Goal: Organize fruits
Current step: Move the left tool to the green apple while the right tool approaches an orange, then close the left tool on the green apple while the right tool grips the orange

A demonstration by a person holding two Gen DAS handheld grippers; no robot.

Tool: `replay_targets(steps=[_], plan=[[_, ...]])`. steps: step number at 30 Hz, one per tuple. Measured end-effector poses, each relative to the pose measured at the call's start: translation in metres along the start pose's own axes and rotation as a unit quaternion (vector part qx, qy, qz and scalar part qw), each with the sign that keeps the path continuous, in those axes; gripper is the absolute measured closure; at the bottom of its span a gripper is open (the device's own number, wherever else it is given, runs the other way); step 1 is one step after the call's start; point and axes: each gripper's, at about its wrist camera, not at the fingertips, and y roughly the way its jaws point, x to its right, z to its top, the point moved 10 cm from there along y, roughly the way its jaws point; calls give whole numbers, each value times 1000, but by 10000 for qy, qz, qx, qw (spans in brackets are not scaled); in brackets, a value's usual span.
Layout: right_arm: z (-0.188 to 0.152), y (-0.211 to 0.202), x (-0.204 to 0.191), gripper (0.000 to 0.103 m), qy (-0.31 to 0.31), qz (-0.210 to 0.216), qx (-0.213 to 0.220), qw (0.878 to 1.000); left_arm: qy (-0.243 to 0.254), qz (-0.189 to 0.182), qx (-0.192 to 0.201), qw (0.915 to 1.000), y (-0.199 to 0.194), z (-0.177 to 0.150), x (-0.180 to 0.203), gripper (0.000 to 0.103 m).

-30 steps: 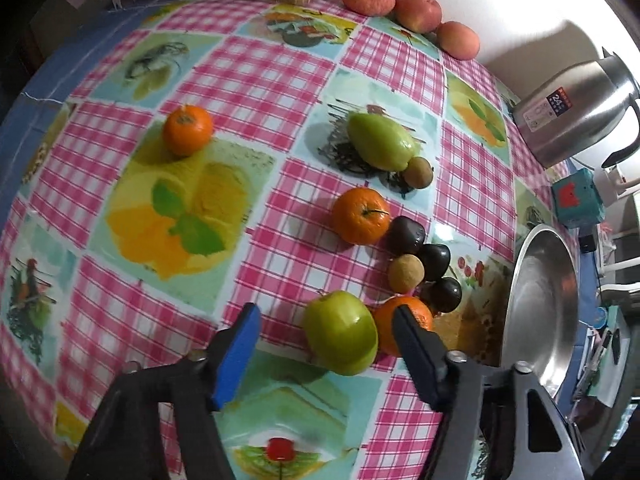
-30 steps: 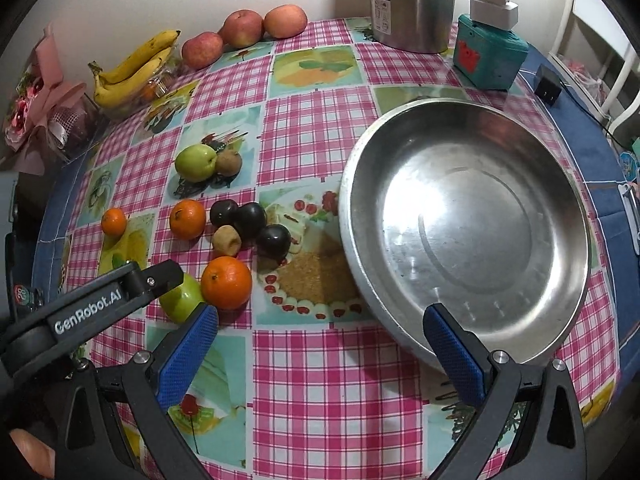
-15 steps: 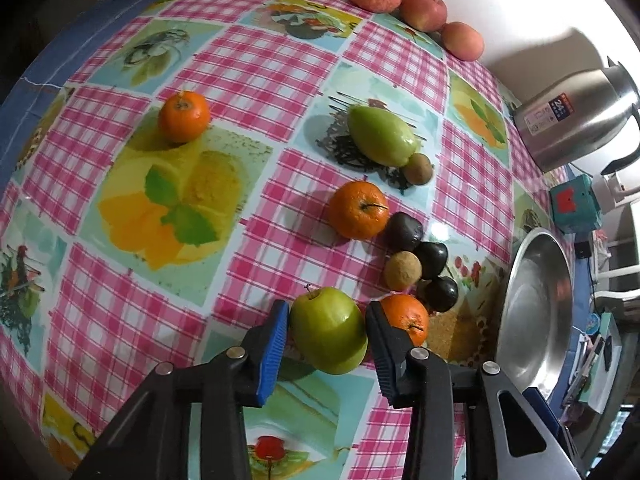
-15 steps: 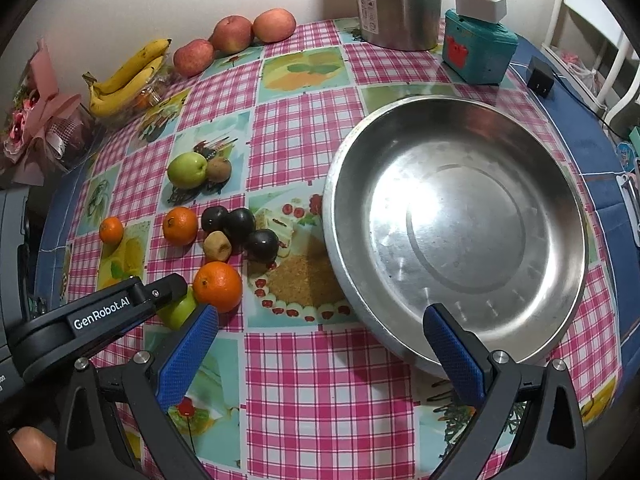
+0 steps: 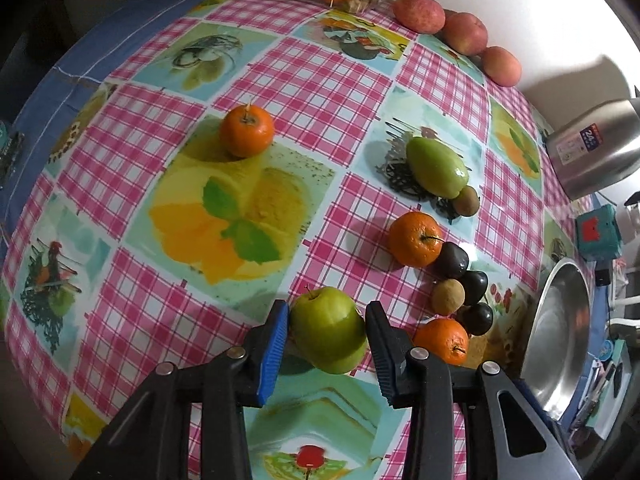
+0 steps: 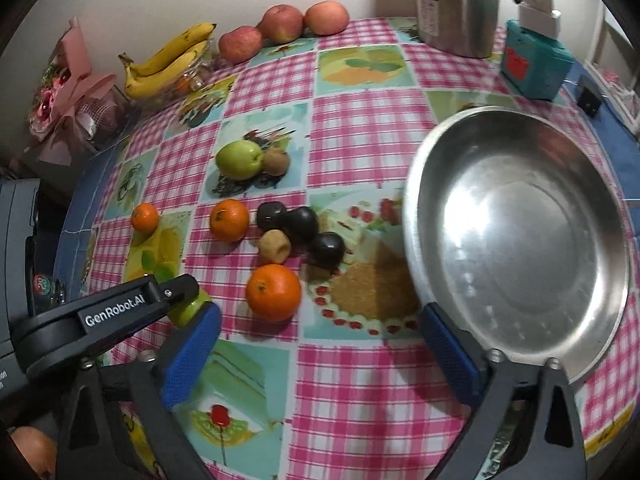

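A polished metal pan and steel kettle gleam on a glossy checked plastic tablecloth.

Table under pink-check fruit-print oilcloth. Steel pan at three o'clock; oranges, dark plums, kiwis clustered centre; green apple at eleven; bananas, red apples along twelve; steel flask, teal box at one.
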Motion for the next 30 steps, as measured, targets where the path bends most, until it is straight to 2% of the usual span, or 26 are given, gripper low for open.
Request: replay_targets(steps=[3, 9, 12, 16, 21, 30], plan=[[1, 10, -14, 28, -168, 203, -150, 9995, -52, 2, -16, 10000, 0, 2, -3, 61], [0, 26, -31, 53, -611, 292, -309, 9972, -111, 69, 3, 9999, 0, 3, -3, 61], [2, 34, -33, 54, -653, 364, -327, 9967, -128, 84, 4, 9999, 2, 6, -3, 61], [4, 42, -33, 61, -650, 467, -406, 9960, -65, 221, 24, 9997, 5, 12, 0, 61], [5, 41, -31, 62, -408, 801, -419, 9951, -22, 392, 63, 9992, 8, 17, 3, 61], [0, 33, -24, 62, -275, 1046, -428, 9932, 7, 574, 131, 9983, 11, 23, 5, 62]])
